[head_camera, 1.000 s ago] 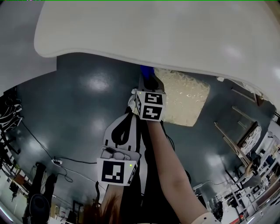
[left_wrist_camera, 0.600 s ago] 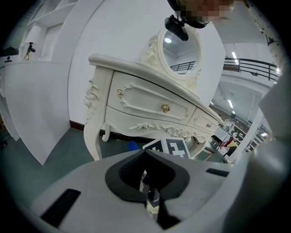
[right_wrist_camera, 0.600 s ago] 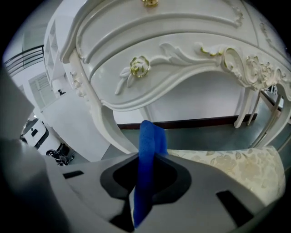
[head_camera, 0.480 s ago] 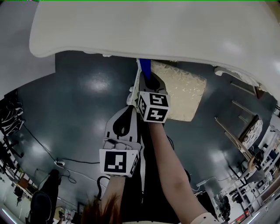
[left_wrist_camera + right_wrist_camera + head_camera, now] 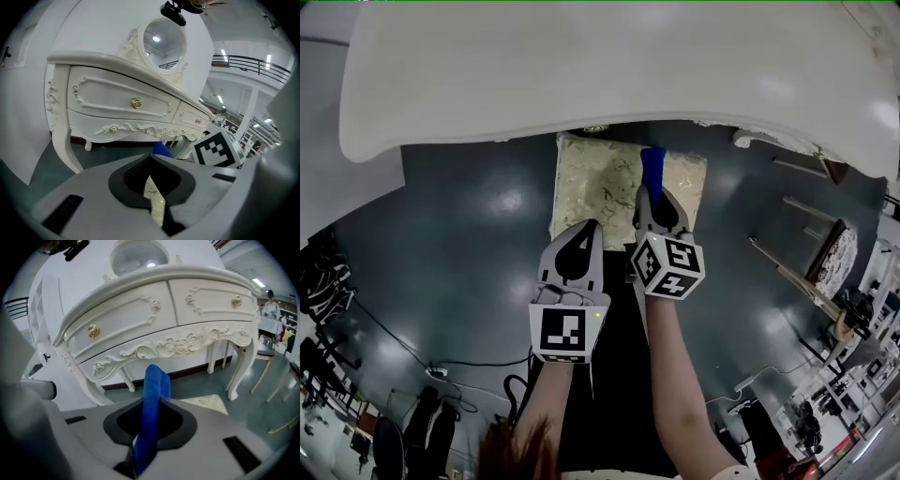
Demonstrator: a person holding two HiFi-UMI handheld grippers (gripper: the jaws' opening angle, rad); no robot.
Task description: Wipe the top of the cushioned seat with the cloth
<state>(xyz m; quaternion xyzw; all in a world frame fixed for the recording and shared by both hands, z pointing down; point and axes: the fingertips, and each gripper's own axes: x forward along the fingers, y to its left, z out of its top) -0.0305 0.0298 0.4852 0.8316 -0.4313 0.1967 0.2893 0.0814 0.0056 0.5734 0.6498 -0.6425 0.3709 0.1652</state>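
Cloth: blue, light, limp; pinched between right gripper jaws, free end standing up, over far right part of seat. Left gripper jaws together, empty, above near seat edge. Seat top padded, likely yielding: press lightly. Keep hold low on cloth; expect drag on patterned fabric

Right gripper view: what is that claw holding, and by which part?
The right claw is shut on a blue fabric cloth, pinched near one end; the rest sticks out past the jaws.
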